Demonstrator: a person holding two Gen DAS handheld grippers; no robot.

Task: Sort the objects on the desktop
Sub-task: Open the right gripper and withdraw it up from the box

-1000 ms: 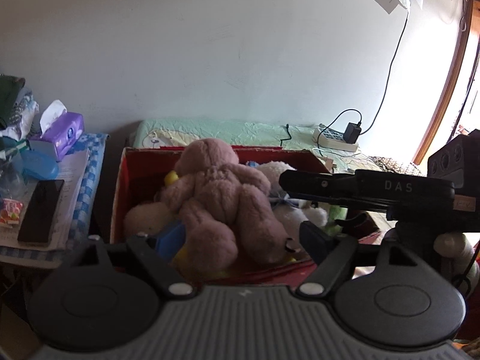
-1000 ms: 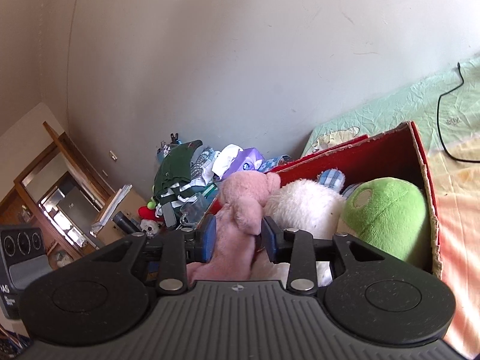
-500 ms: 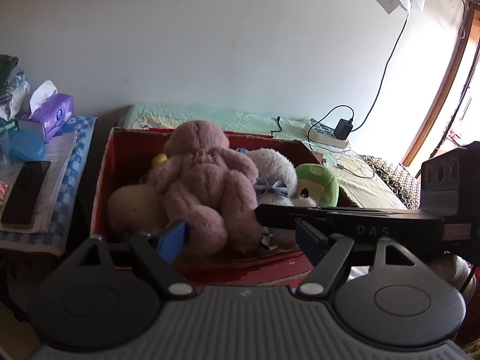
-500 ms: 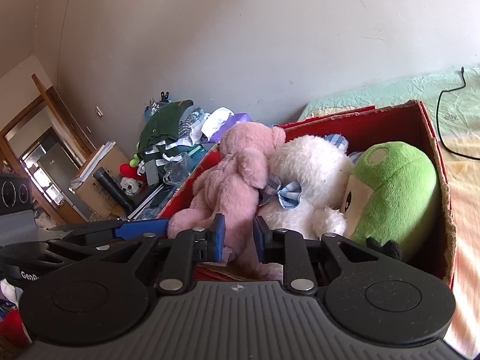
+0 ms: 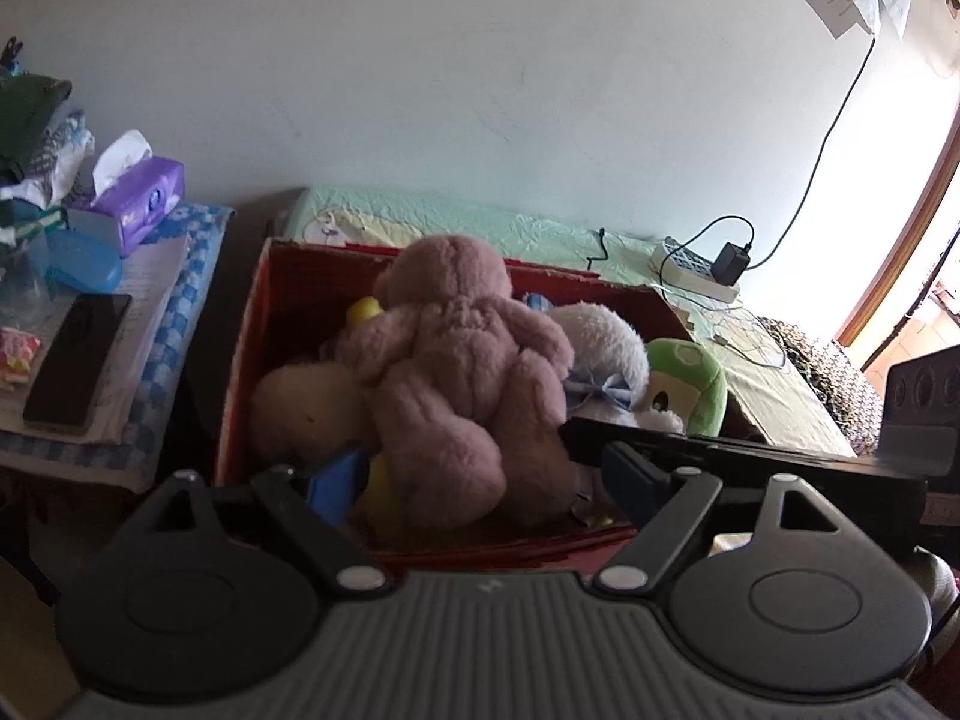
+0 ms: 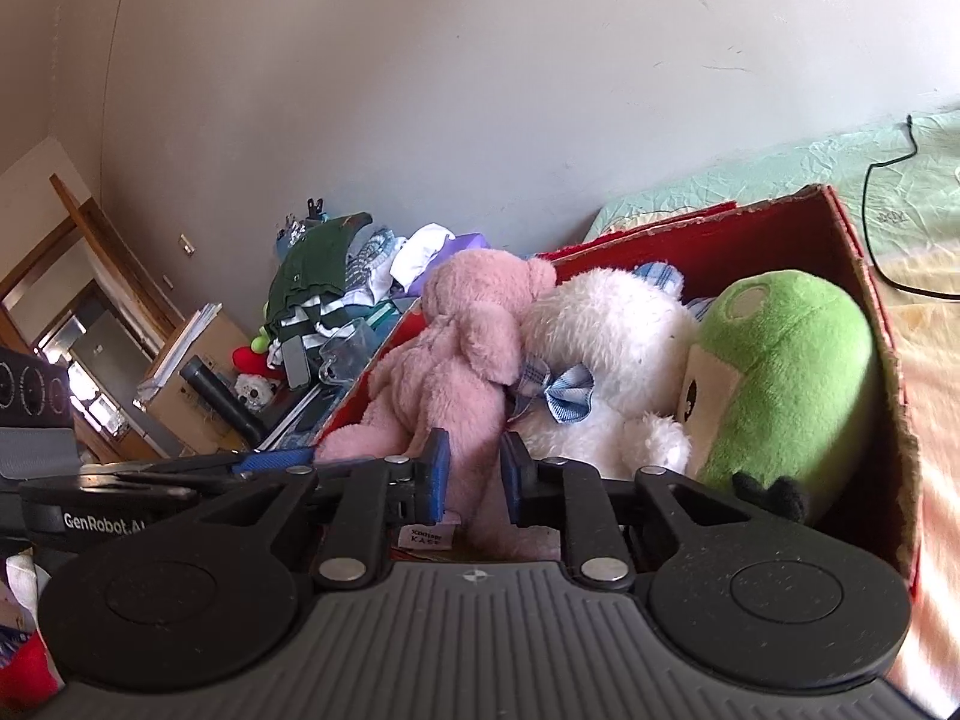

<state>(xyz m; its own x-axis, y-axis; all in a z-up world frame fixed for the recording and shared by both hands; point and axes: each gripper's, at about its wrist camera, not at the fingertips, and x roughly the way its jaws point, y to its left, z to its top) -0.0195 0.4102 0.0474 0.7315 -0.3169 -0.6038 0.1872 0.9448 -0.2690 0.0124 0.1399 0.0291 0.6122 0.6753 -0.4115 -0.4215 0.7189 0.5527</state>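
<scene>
While the pink bear (image 6: 456, 354) sits in the red box (image 6: 864, 276) beside the white toy (image 6: 606, 354) and green toy (image 6: 786, 360), the right claw (image 6: 471, 474) appears clenched on its leg. The left claw (image 5: 480, 474) stands released. Desk (image 5: 150, 324) clutter remains unsorted.

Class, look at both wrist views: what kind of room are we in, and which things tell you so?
Probably a bedroom at home. A bed with a green sheet stands against the wall, a red box holds plush toys, and a side table carries a tissue pack and phone.
</scene>
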